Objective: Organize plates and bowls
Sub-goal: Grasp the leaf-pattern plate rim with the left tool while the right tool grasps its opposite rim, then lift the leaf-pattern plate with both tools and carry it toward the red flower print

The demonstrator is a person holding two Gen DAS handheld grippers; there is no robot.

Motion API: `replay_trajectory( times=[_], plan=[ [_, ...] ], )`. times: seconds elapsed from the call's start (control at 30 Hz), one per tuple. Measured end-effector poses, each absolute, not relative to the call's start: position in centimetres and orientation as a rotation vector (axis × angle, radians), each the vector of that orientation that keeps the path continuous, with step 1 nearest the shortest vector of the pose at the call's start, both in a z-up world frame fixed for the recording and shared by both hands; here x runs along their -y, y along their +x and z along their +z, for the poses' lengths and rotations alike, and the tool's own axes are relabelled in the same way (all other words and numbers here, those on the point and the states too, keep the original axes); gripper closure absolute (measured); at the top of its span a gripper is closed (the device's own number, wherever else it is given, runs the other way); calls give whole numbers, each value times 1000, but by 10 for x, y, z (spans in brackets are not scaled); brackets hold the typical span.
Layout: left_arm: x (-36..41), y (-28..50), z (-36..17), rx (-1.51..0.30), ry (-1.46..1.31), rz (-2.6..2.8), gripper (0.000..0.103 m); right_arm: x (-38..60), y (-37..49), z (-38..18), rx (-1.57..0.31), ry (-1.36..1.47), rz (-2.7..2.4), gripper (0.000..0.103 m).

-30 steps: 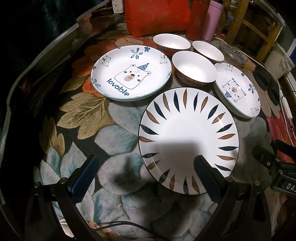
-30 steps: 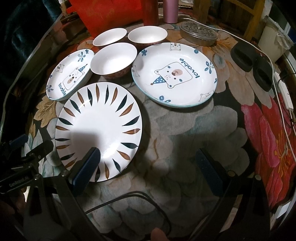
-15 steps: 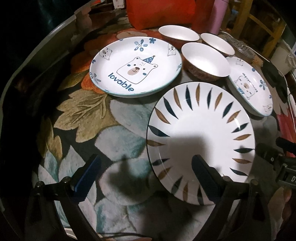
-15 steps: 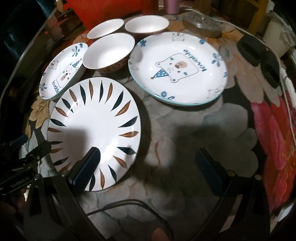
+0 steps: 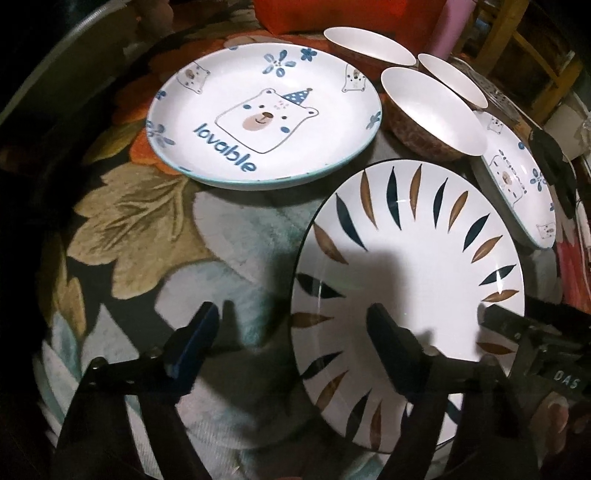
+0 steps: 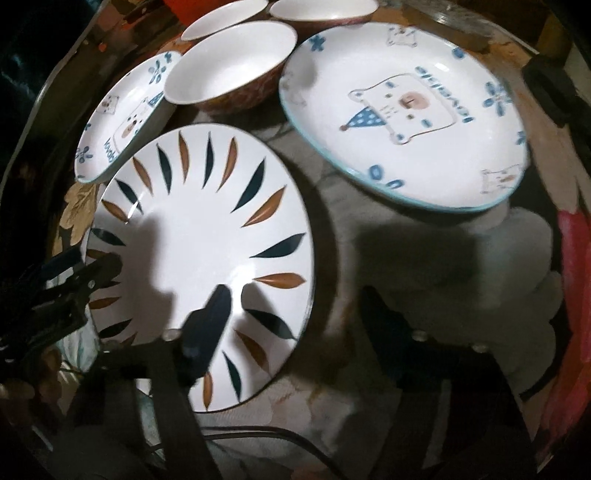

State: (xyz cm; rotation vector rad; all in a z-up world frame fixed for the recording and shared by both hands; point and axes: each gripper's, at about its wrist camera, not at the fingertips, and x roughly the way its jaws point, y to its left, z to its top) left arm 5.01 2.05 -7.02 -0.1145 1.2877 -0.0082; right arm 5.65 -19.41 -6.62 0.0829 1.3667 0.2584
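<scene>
A white plate with blue and brown leaf strokes (image 5: 406,258) lies nearest on the table. My left gripper (image 5: 291,314) hangs low over its left rim, one finger outside the plate and one over its white middle. The jaws are closing and the pads do not press on the rim. My right gripper (image 6: 295,295) straddles the right rim of the same plate (image 6: 207,206) in the same way, jaws closing, pads clear. Behind stand two bear plates (image 5: 266,118) (image 5: 517,177) and three white bowls, the nearest (image 5: 432,107).
The table is covered by a flower-patterned cloth (image 5: 140,206) under glass. A red bag (image 5: 332,14) and a pink bottle (image 5: 454,29) stand at the back. Two black objects (image 5: 554,162) lie at the right edge. A cable (image 6: 258,432) runs near the front.
Both grippers have sunk toward the leaf plate, which now looms larger. The jaws of both have narrowed around its opposite rims. The dishes have not moved.
</scene>
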Motion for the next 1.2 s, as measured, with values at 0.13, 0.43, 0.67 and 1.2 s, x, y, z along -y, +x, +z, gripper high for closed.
replay_trajectory(
  times=[0.13,0.43,0.67,1.2],
  plan=[
    [-17,64,-76,-1317,-120,-61,47,191,60,-67,-1372,85,296,67],
    [-8,82,-76,-1336,-134,-140,66,189,73,-68,-1376,72,320,73],
    [-21,75,-71,-1334,-147,-125,79,199,71,-60,-1381,96,339,81],
    [-7,49,-31,-1288,-204,-225,80,231,46,-19,-1328,170,319,87]
  ],
)
